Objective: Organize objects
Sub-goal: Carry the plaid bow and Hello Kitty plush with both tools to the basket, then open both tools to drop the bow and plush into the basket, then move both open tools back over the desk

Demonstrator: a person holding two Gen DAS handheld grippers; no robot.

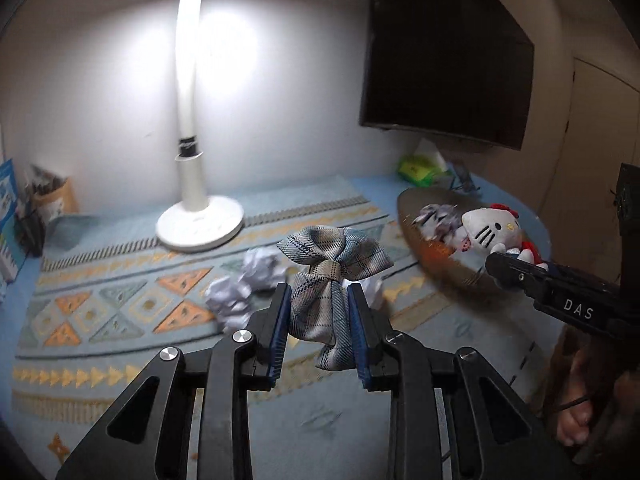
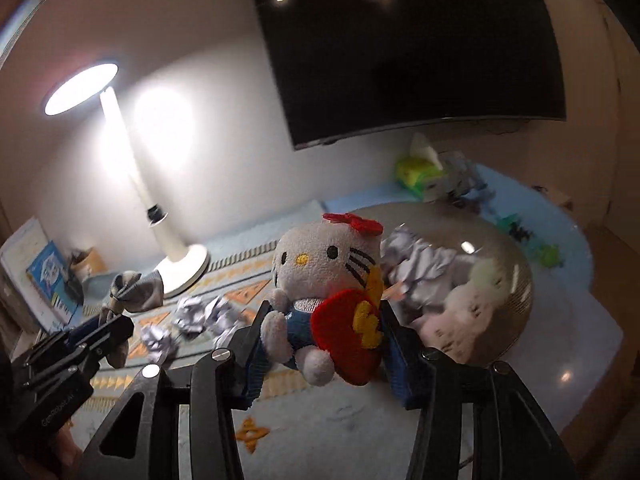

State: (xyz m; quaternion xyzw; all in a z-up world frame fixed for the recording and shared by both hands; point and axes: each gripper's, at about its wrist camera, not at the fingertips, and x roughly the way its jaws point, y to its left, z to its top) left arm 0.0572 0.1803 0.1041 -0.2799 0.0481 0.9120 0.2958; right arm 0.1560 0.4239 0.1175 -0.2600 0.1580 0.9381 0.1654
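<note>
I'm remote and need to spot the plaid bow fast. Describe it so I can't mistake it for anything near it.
Start at the white desk lamp on the patterned mat. In front of its base, the left gripper is shut on the plaid bow, holding it above the crumpled paper balls. It alone is woven blue-grey checked fabric, knotted at the middle.

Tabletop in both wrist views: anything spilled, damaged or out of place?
Crumpled paper balls lie loose on the patterned mat, while similar paper already sits in the bowl. Nothing looks spilled or damaged.
</note>
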